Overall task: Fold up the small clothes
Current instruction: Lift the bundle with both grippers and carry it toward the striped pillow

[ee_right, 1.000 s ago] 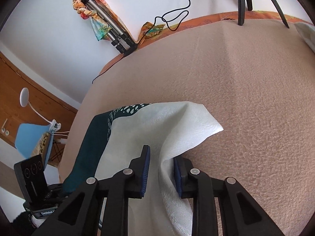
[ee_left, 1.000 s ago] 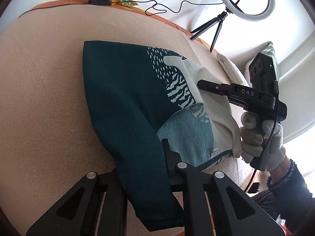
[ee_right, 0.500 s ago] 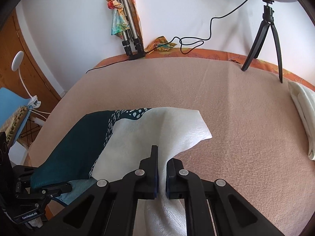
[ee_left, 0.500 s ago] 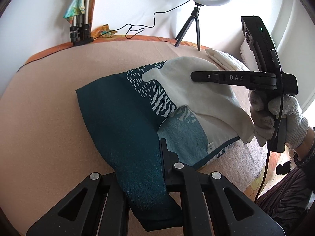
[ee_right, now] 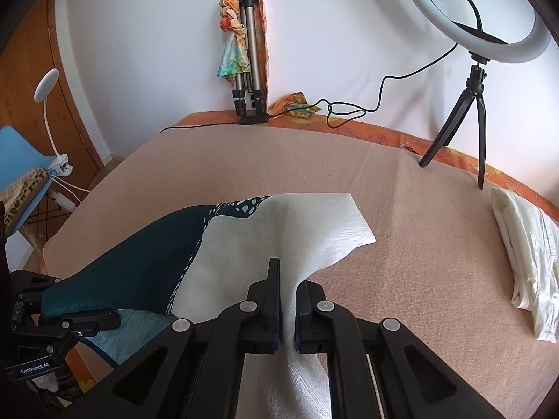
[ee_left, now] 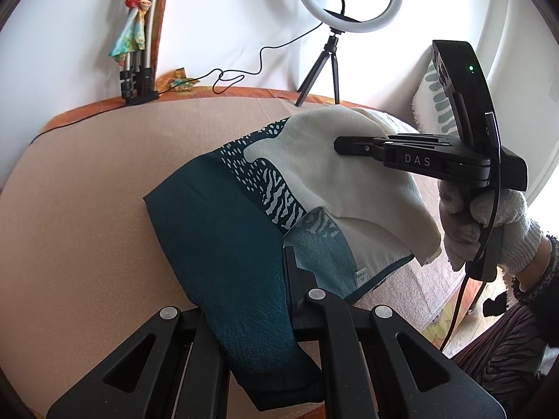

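Garment: dark teal and cream cloth with a white dash-and-stripe print, lifted at its near edge, far part draped on the bed; small label visible at the near hem.
Left tool: clamped on the teal side of the garment, fabric pinched between the closed fingers and hanging down over the near frame; also seen at the lower left of the right wrist view, gripping the teal edge.
Right tool: closed on the cream side of the garment, cloth bunched between the two pads and rising to a flat corner beyond; in the left wrist view lying across the cream part.
Right hand: in a white knit glove, wrapped round the tool's grip, at the right edge.
Bed: covered by a peach textured blanket, orange patterned sheet showing along the far edge.
Folded white cloth: on the blanket at the right, well apart from the garment.
Ring light: on a small black tripod at the far right of the bed, cable trailing left.
Folded tripod: upright against the white wall, colourful scarf tied round it.
Blue chair: far left, beside the bed, white clip lamp near it.
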`<action>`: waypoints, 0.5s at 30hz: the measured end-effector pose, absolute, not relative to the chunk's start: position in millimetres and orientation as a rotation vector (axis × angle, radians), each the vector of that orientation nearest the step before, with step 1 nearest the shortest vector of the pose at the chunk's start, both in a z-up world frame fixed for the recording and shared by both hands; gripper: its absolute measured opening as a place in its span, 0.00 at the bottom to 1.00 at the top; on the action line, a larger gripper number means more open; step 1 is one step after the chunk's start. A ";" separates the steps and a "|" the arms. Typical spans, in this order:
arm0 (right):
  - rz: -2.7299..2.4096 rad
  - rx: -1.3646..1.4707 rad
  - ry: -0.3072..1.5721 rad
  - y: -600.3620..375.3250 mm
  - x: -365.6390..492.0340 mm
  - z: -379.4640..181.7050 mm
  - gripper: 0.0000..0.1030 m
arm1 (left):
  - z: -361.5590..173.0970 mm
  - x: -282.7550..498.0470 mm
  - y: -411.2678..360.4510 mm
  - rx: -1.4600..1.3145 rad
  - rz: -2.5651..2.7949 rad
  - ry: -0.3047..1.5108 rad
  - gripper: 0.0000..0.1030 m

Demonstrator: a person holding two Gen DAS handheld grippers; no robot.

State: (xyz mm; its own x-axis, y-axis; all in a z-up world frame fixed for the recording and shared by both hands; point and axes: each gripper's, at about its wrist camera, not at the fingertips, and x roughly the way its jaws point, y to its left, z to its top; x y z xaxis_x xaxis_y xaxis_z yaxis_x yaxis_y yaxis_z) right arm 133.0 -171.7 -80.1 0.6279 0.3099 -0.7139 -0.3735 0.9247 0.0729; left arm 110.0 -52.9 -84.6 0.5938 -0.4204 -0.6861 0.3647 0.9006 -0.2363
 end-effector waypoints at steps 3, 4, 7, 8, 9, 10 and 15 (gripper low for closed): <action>0.390 -0.096 0.784 -173.8 124.1 -72.6 0.02 | -79.1 109.4 -56.4 -0.085 -0.471 0.798 0.05; 0.387 -0.099 0.779 -174.8 121.8 -70.7 0.02 | -78.0 109.9 -58.3 -0.091 -0.476 0.793 0.05; 0.371 -0.095 0.771 -181.5 116.7 -66.7 0.02 | -77.4 111.9 -66.3 -0.095 -0.488 0.787 0.05; 0.365 -0.100 0.767 -184.2 114.7 -65.0 0.02 | -76.8 111.5 -69.5 -0.091 -0.492 0.783 0.05; 0.358 -0.107 0.761 -187.4 112.8 -62.7 0.02 | -76.2 112.7 -72.2 -0.091 -0.498 0.780 0.05; 0.352 -0.110 0.754 -190.9 111.1 -59.8 0.02 | -74.8 113.5 -75.6 -0.090 -0.503 0.775 0.05; 0.323 -0.099 0.721 -214.4 105.9 -45.0 0.02 | -61.5 120.5 -96.8 -0.081 -0.542 0.742 0.05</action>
State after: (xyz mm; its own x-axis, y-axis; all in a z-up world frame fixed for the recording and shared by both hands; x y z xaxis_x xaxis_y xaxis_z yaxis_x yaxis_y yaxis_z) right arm 105.9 -214.4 -45.0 0.7042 0.2566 -0.6620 -0.3242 0.9457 0.0217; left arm 120.5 -96.8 -61.5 0.6068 -0.4964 -0.6208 0.4402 0.8602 -0.2576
